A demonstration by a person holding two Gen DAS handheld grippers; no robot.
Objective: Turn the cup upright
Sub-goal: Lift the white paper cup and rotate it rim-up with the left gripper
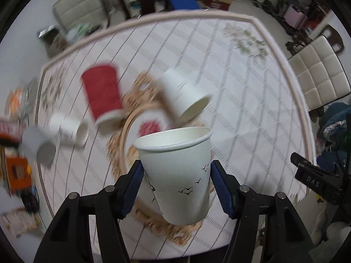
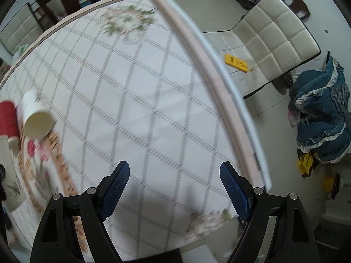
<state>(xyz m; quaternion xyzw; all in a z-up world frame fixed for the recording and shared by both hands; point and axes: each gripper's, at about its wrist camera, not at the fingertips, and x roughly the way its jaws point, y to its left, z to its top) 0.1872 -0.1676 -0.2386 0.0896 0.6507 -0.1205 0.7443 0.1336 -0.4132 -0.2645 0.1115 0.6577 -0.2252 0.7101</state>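
- White paper, little black birds printed on the side: the cup (image 1: 175, 175) sits low in the centre of the left wrist view, mouth up, held between the blue pads (image 1: 132, 188) of the left gripper (image 1: 175, 186).
- Its rim tips only a touch toward the right of the frame, so the turn-over looks essentially done for this one.
- Base appears to hang above the woven placemat (image 1: 122, 144), not resting on it, so setting it down is what seems left; contact with the mat cannot be confirmed.
- Over in the right wrist view, the right gripper (image 2: 174, 186) has its fingers spread wide with nothing between them, hovering over bare checked tablecloth (image 2: 136, 92).
- Plenty of work looks outstanding: a red cup (image 1: 103, 96) lies tipped in the middle left, another white cup (image 1: 186, 96) on its side just above the held one, a small white cup (image 1: 70, 129) and a grey cup (image 1: 37, 146) down at the left edge.
- Blur smears that whole group, so their exact lie is hard to call.
- Judgement: one cup righted in the grip, release pending, others waiting.
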